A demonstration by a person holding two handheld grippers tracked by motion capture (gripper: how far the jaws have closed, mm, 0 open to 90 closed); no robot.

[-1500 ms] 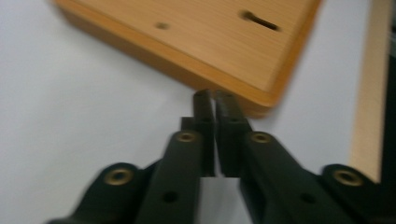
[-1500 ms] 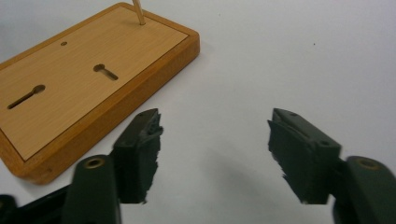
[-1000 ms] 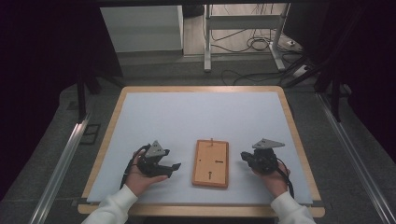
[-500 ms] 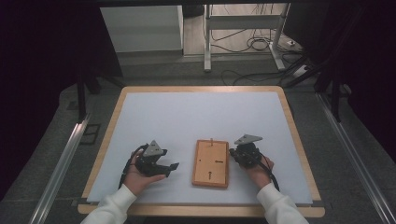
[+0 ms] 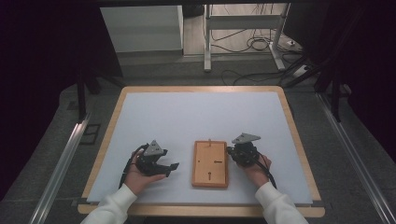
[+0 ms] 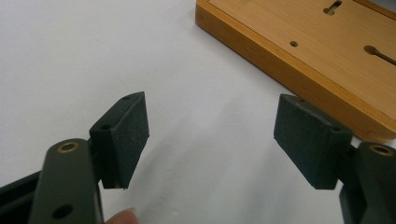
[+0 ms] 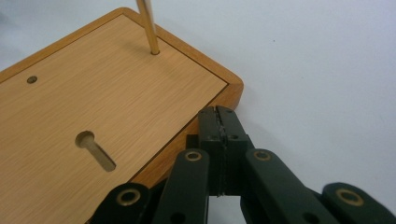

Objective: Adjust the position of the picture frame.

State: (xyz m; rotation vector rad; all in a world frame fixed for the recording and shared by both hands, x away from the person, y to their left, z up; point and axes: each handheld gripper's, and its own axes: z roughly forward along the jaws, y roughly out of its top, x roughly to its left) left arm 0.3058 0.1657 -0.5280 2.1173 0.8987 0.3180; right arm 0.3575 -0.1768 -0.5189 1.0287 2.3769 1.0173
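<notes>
A flat wooden board (image 5: 210, 163) lies on the white table mat, between my two hands. It has keyhole slots (image 7: 95, 150) and small holes in its face, and a thin brass pin (image 7: 148, 25) stands upright near one corner. My right gripper (image 5: 232, 150) is at the board's right edge with its jaws pressed together and nothing between them; its fingertips (image 7: 219, 116) touch or nearly touch the board's side. My left gripper (image 5: 173, 166) rests to the left of the board, jaws wide apart over bare mat, its pads (image 6: 127, 133) empty. The board (image 6: 322, 56) lies beyond them.
The white mat (image 5: 196, 119) covers a wood-rimmed table (image 5: 201, 88). Beyond the far edge stand a white cabinet (image 5: 142, 25) and metal frame legs (image 5: 207, 37) with cables on the floor. Rails run along both sides of the table.
My right gripper has moved left, from the mat's right side up to the board's right edge. The left gripper has stayed in place.
</notes>
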